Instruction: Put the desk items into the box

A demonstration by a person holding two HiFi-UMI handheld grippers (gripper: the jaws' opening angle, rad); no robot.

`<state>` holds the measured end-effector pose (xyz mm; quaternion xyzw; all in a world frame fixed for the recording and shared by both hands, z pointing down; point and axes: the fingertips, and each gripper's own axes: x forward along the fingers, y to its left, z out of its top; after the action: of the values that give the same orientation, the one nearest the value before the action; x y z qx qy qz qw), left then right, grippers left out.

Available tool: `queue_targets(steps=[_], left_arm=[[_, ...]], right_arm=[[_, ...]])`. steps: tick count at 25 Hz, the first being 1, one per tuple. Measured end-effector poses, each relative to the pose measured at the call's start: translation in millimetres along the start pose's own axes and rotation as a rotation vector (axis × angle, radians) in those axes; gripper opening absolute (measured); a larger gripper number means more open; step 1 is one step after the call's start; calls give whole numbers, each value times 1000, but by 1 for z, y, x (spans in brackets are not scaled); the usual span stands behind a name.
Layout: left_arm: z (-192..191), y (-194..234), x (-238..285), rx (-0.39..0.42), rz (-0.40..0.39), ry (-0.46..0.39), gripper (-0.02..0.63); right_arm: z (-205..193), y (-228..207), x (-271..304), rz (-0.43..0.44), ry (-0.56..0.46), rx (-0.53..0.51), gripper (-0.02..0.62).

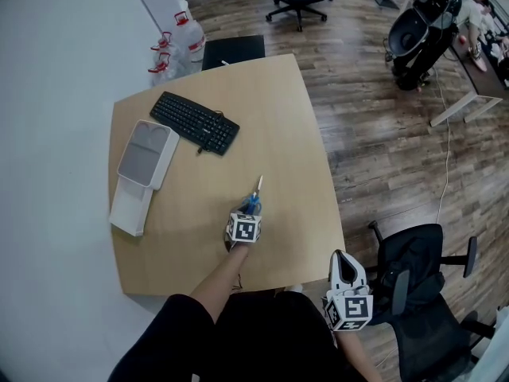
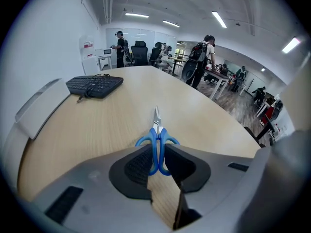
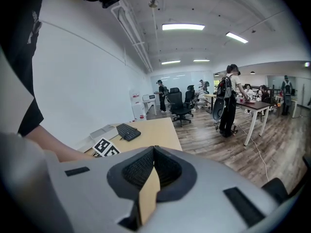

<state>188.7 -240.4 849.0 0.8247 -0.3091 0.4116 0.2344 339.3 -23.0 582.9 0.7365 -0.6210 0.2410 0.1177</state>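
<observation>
A pair of scissors (image 1: 255,196) with blue handles (image 2: 157,147) lies on the wooden desk (image 1: 278,118), blades pointing away from me. My left gripper (image 1: 250,208) is at the handles, and in the left gripper view its two jaws (image 2: 156,154) are shut on them. The open white box (image 1: 148,153) with a grey inside stands at the desk's left edge, its lid (image 1: 130,206) just in front. My right gripper (image 1: 339,259) hangs beyond the desk's near right corner, shut (image 3: 154,152) with nothing in it.
A black keyboard (image 1: 195,122) lies behind the scissors, to the right of the box. An office chair (image 1: 417,289) stands at my right. Water bottles (image 1: 176,42) sit on the floor past the desk's far edge. People stand at the far desks (image 2: 201,57).
</observation>
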Motion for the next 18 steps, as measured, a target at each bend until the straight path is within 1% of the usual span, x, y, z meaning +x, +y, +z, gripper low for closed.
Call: queue_targets(steps=[8, 13, 18], left_arm=[[-9, -12, -65, -8, 61, -91, 84], [-36, -26, -117, -2, 99, -128, 84], [-71, -28, -158, -26, 138, -149, 84]], right_arm=[[-2, 30, -43, 105, -80, -42, 60], [-14, 48, -76, 174, -122, -43, 60], [-33, 73, -96, 259, -116, -50, 60]])
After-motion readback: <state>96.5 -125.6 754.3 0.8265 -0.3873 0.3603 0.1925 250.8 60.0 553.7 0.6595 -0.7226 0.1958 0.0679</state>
